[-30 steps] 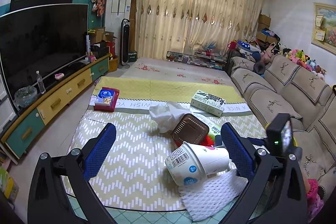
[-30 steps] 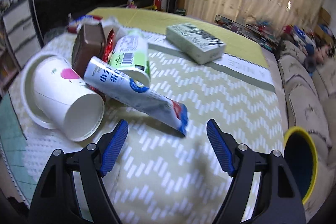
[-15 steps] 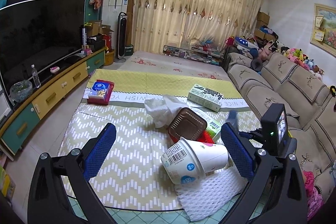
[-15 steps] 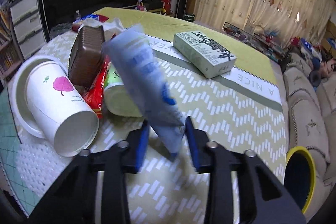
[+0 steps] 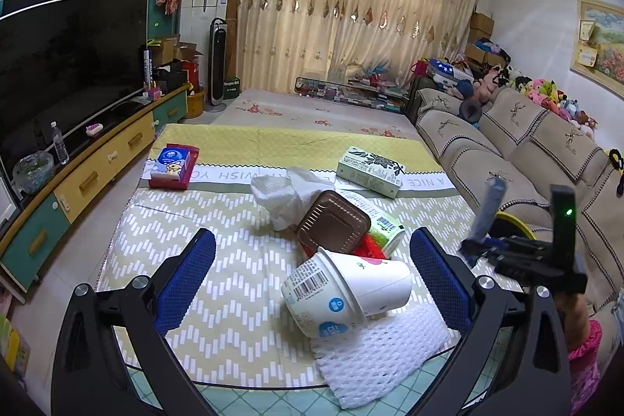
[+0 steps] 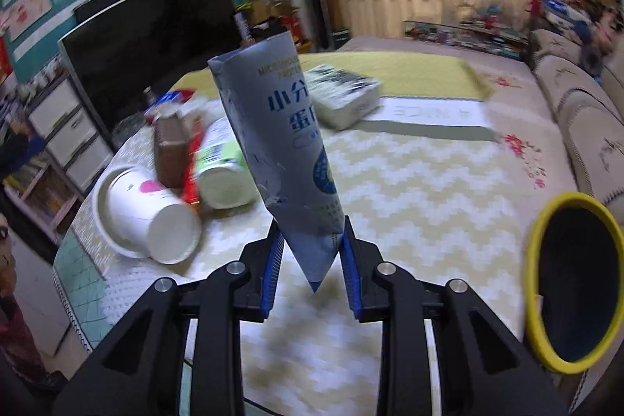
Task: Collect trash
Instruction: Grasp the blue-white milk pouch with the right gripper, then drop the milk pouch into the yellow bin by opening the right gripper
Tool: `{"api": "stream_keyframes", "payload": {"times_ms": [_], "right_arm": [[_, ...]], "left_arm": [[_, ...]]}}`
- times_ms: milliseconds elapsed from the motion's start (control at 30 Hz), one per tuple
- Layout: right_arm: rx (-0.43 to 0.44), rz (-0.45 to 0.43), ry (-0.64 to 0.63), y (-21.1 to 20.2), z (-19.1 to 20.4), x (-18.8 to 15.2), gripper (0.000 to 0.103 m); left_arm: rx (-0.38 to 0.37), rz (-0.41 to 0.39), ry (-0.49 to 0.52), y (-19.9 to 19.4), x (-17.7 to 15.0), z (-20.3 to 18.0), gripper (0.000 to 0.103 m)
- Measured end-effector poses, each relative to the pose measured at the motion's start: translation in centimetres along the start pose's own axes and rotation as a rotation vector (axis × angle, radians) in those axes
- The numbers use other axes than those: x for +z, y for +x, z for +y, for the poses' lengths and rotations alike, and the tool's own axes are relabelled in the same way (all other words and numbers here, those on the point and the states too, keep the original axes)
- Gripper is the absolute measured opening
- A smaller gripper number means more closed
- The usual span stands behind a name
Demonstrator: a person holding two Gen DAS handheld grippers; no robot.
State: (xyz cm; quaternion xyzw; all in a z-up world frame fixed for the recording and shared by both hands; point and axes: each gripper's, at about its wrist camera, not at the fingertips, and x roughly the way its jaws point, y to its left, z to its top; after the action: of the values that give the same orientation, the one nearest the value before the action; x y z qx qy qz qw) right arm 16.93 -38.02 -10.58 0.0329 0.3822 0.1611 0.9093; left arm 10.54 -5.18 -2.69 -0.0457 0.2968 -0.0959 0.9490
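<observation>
My right gripper [image 6: 311, 254] is shut on a grey-blue flattened carton [image 6: 280, 147] that stands upright above the zigzag mat; the same carton [image 5: 489, 211] shows in the left wrist view, held by the right gripper [image 5: 474, 247]. A yellow-rimmed bin [image 6: 573, 287] opens at the right. The trash heap holds a white paper cup [image 5: 347, 293] on its side, a brown tray [image 5: 333, 223], a green-labelled cup [image 5: 384, 223], a red wrapper [image 5: 368, 248] and crumpled tissue [image 5: 286, 193]. My left gripper [image 5: 312, 271] hangs open just in front of the white cup.
White foam netting [image 5: 380, 353] lies under the cup. A patterned box [image 5: 370, 171] and a red tissue box [image 5: 171, 165] rest farther back on the mat. A TV cabinet [image 5: 78, 178] runs along the left, a sofa [image 5: 518, 158] along the right.
The right gripper closed on the carton, lifted it off the mat and swung it upright toward the bin side. The left gripper has barely shifted.
</observation>
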Motion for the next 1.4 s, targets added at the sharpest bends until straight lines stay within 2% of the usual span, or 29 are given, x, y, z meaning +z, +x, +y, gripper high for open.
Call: {"api": "stream_keyframes", "payload": {"times_ms": [167,267,433,600,667,700,733,867,1067,1200,1400], "right_arm": [[-0.122,-0.023,0.146,-2.4,-6.9,-0.6,0.027],[-0.227,-0.016,0.242,-3.1,-11.5,-1.5,0.028],[-0.381,0.033,0.394,-3.0,-19.2,-3.6,0.028],[-0.481,0.074,0.47,-2.1,-23.6,-5.1,0.03],[-0.507,0.087,0.483,-2.0,-24.6,-5.6,0.041],[-0.514,0.089,0.495,-2.1,-24.9,-5.9,0.051],[-0.516,0.086,0.507,-2.1,-25.0,-6.0,0.056],[-0.528,0.071,0.507,-2.9,-24.8,-6.3,0.056],[-0.45,0.023,0.455,-4.4,-20.7,-5.9,0.06],[-0.398,-0.009,0.407,-5.1,-17.6,-5.5,0.061],[-0.368,-0.028,0.347,-5.2,-14.4,-4.8,0.061]], "left_arm": [[-0.007,0.01,0.01,0.6,0.0,-0.6,0.098],[-0.008,0.021,0.015,1.1,0.0,-1.0,0.098],[-0.014,0.04,0.028,2.0,0.0,-1.9,0.098],[-0.014,0.057,0.044,3.0,0.0,-2.8,0.098],[-0.014,0.061,0.048,3.3,0.1,-3.0,0.098],[-0.013,0.063,0.05,3.4,0.1,-3.1,0.098],[-0.013,0.066,0.052,3.5,0.1,-3.2,0.098],[-0.008,0.073,0.055,3.8,0.0,-3.2,0.098],[0.044,0.115,0.085,4.5,-0.9,-2.8,0.098],[0.075,0.164,0.067,5.1,-1.9,-1.7,0.098],[0.072,0.222,0.022,6.2,-3.0,-0.3,0.098]]}}
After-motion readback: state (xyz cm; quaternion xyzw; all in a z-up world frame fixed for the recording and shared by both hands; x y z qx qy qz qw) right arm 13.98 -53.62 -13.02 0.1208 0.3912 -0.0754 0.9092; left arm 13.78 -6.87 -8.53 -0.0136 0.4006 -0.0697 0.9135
